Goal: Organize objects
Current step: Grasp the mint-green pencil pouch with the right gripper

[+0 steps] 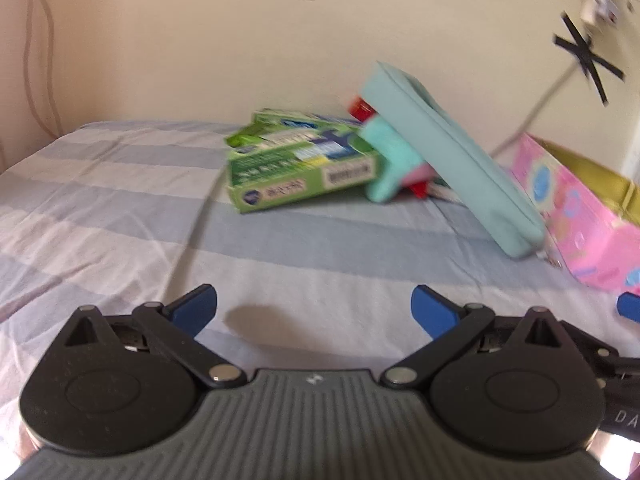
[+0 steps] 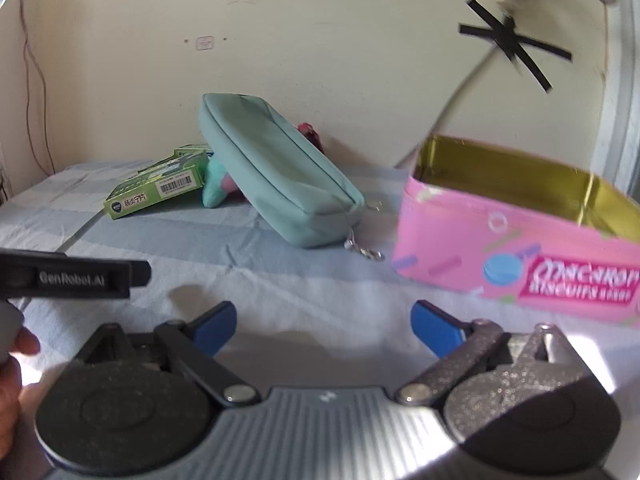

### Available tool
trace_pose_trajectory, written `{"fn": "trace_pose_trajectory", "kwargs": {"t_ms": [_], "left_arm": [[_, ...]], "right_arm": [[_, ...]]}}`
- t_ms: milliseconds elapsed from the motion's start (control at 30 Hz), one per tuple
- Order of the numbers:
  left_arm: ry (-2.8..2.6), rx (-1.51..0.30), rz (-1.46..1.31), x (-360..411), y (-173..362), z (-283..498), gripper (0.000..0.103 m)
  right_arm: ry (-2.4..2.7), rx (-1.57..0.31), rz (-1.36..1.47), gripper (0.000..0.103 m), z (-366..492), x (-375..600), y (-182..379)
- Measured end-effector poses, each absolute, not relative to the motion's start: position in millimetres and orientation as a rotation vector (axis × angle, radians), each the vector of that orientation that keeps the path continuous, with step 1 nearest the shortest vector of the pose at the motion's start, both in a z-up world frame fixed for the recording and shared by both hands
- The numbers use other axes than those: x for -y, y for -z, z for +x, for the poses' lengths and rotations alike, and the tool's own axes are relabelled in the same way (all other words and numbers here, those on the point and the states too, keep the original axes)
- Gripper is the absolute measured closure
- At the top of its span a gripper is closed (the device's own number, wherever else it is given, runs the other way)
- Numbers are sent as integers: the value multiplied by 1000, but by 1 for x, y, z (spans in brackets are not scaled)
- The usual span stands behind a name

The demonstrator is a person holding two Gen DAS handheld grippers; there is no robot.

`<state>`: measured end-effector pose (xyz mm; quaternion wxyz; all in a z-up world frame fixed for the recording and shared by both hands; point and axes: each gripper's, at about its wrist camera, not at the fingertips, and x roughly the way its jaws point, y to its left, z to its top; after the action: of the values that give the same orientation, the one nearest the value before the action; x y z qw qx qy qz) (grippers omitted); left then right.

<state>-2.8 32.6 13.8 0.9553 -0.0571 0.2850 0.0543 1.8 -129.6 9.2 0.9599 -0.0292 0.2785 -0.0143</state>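
Observation:
A teal zip pouch [image 1: 452,160] [image 2: 280,172] leans tilted on a small pile near the wall. Under it lie green toothpaste boxes [image 1: 296,164] [image 2: 160,188], a teal and pink soft item [image 1: 390,168] [image 2: 218,186] and something red [image 1: 362,110] [image 2: 310,132]. An open pink biscuit tin [image 1: 576,208] [image 2: 516,248] with a gold inside stands to the right. My left gripper [image 1: 314,312] is open and empty, low over the striped sheet, short of the pile. My right gripper [image 2: 324,326] is open and empty, in front of the pouch and tin.
The striped bed sheet [image 1: 120,200] [image 2: 280,276] covers the surface up to the wall. A white cable [image 2: 460,92] runs down the wall behind the tin. The left gripper's body [image 2: 72,276] shows at the left of the right wrist view.

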Motion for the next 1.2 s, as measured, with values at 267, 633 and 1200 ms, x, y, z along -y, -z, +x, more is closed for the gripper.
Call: {"fn": "trace_pose_trajectory", "kwargs": {"t_ms": [267,633,1200], "left_arm": [[-191,-581,-209,-55,-13,10,0],[-115,-492,-276,-65,-22,-3,0],[371,-612,-147,13,-30,19,7]], "right_arm": [[-19,-486,-350,42,77,85,-19],[-67,-430,-488,78,17,92,-17],[-68,-577,173,35,-126,241,-22]]}}
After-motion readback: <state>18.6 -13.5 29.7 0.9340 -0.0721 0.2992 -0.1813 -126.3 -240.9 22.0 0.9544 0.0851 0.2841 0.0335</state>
